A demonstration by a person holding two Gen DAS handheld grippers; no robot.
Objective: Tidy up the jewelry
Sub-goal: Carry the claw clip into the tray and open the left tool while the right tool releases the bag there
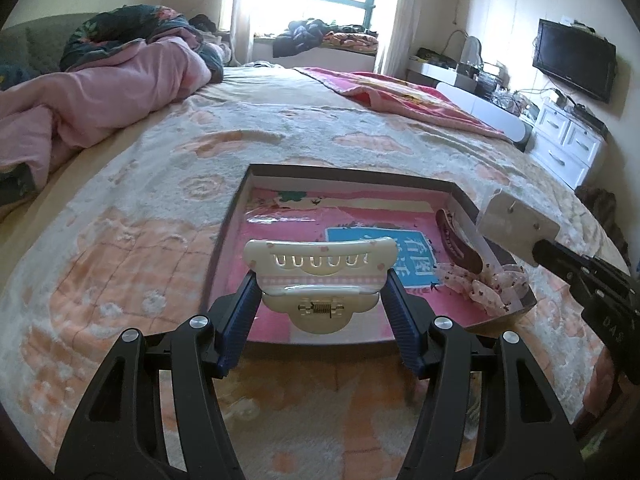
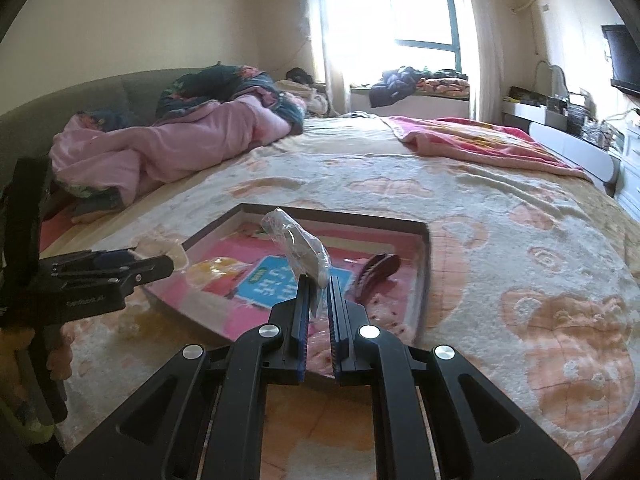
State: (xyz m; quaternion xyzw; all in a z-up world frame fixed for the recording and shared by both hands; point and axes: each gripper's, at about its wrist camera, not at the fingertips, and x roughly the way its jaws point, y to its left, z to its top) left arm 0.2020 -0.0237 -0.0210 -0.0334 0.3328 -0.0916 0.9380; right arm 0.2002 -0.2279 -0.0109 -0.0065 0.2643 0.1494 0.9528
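Left tongs (image 1: 318, 280) pinch cream hair claw (image 1: 318, 276), angled downward.

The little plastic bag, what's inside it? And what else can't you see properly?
- Plastic bag, right wrist view: crinkled glare hides the contents; only a pale card shows in the left wrist view.
- Cream hair clip, right wrist view: mostly hidden behind the left gripper.
- Tray near edge: both views, covered by gripper fingers.

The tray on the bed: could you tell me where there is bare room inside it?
The tray is bare along its left wall and near edge. Its right side is crowded: a brown hair clip and a floral scrunchie.
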